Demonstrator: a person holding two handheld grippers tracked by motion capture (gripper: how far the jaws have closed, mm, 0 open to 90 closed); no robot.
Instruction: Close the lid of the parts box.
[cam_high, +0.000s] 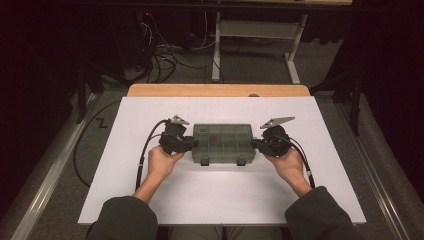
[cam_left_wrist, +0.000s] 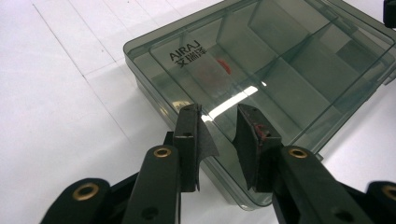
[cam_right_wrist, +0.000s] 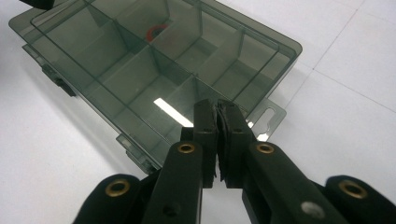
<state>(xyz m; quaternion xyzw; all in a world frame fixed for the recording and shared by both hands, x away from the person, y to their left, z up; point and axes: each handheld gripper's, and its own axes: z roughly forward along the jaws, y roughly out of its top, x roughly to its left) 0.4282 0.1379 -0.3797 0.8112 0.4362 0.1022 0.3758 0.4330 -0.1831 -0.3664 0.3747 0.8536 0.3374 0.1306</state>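
White table top bears a closed compartment box.

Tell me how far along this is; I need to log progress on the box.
Done: both grippers are at the closed organizer box, left gripper at its left end, right gripper at its right end. In hand: the left one's jaws stand apart over the lid; the right one's jaws are shut beside the end. Left: the front latches look still fastened, so opening probably remains.

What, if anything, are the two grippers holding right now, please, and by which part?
Nothing is held. The left gripper is open above one end of the closed organiser box; the right gripper is shut, empty, over the other end.
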